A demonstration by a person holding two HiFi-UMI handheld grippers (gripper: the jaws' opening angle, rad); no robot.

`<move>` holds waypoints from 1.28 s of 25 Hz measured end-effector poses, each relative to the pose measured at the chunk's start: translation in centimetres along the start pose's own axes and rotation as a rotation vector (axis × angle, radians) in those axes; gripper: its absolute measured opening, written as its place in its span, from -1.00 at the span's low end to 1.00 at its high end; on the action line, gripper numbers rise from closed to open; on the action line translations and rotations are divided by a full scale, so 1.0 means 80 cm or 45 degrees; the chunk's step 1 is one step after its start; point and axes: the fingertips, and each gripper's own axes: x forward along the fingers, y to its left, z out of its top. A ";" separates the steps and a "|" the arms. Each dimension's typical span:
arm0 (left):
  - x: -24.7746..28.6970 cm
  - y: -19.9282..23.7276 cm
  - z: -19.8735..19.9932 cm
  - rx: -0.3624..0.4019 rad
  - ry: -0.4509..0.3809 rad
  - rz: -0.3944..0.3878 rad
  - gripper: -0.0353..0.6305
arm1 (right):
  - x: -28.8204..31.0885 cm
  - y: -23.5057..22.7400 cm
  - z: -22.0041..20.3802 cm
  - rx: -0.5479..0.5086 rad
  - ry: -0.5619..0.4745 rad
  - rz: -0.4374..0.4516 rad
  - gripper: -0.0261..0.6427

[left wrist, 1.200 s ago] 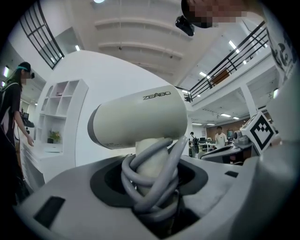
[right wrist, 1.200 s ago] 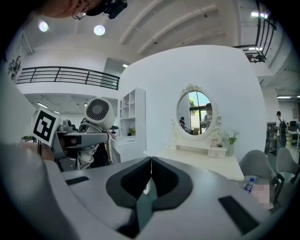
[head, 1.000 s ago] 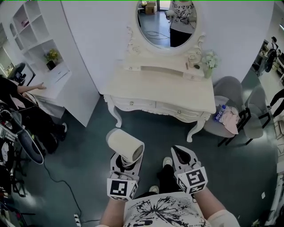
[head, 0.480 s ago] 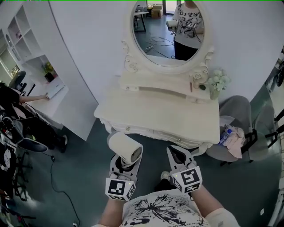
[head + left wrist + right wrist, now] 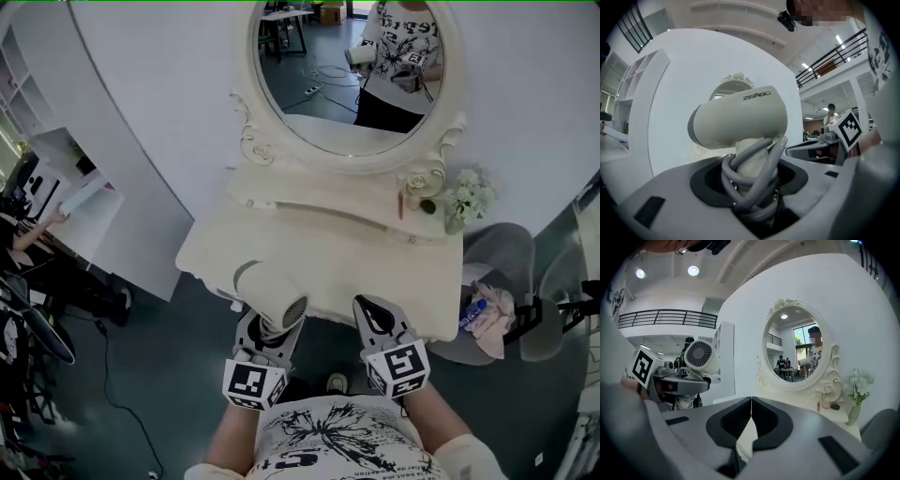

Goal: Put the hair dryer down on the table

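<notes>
**Hair dryer (image 5: 270, 295) held in the left gripper (image 5: 265, 336) over the table's near edge**

The white table (image 5: 375, 253) lies just ahead of and below both grippers, so the left hand looks set for a short reach forward and down. The cream hair dryer sits upright, barrel crosswise, grille end toward the right gripper (image 5: 373, 314), handle pointing down. The left jaws are clamped on that handle, with the grey cord (image 5: 754, 183) wound round it. The right jaws are pressed together on nothing.
</notes>
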 end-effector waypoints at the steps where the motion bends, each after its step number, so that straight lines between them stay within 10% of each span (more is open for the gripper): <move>1: 0.013 0.003 -0.003 0.003 0.017 -0.016 -0.17 | 0.008 -0.008 -0.003 0.005 0.010 -0.005 -0.87; 17: 0.201 0.117 -0.087 0.092 0.317 -0.449 -0.17 | 0.183 -0.078 -0.015 0.132 0.108 -0.254 -0.87; 32: 0.292 0.152 -0.264 0.209 0.772 -0.724 -0.17 | 0.269 -0.093 -0.058 0.159 0.229 -0.355 -0.87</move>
